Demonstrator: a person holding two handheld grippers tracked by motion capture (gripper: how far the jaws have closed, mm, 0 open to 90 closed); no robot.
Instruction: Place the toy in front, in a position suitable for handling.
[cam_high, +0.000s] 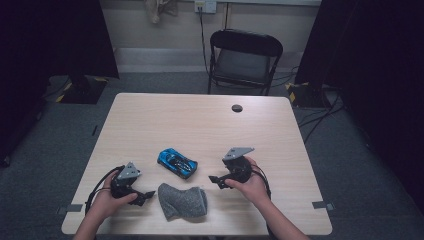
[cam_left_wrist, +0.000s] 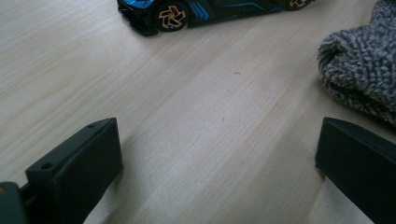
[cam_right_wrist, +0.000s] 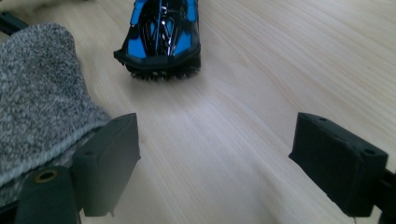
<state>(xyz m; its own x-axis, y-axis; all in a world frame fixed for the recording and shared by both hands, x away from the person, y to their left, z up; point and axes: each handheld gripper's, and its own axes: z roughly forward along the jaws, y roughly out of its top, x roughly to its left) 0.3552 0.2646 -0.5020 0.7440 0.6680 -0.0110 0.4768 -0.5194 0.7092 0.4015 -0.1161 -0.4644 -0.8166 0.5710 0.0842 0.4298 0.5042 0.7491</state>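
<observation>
A blue and black toy car (cam_high: 177, 162) sits on the light wooden table (cam_high: 200, 120), near its front middle. A grey fuzzy sock (cam_high: 183, 201) lies crumpled just in front of the car. My left gripper (cam_high: 145, 196) rests low at the front left, jaws wide apart, with bare table between them; ahead of it are the car (cam_left_wrist: 205, 11) and, to the right, the sock (cam_left_wrist: 362, 70). My right gripper (cam_high: 216, 180) stands open to the right of the sock. Its jaws face the car's end (cam_right_wrist: 161, 35), and the sock (cam_right_wrist: 39, 93) lies beside its left jaw.
A dark round cable hole (cam_high: 237, 108) marks the table's far side. A black folding chair (cam_high: 244, 60) stands behind the table. Cables run across the grey carpet at the right, and dark curtains hang on both sides.
</observation>
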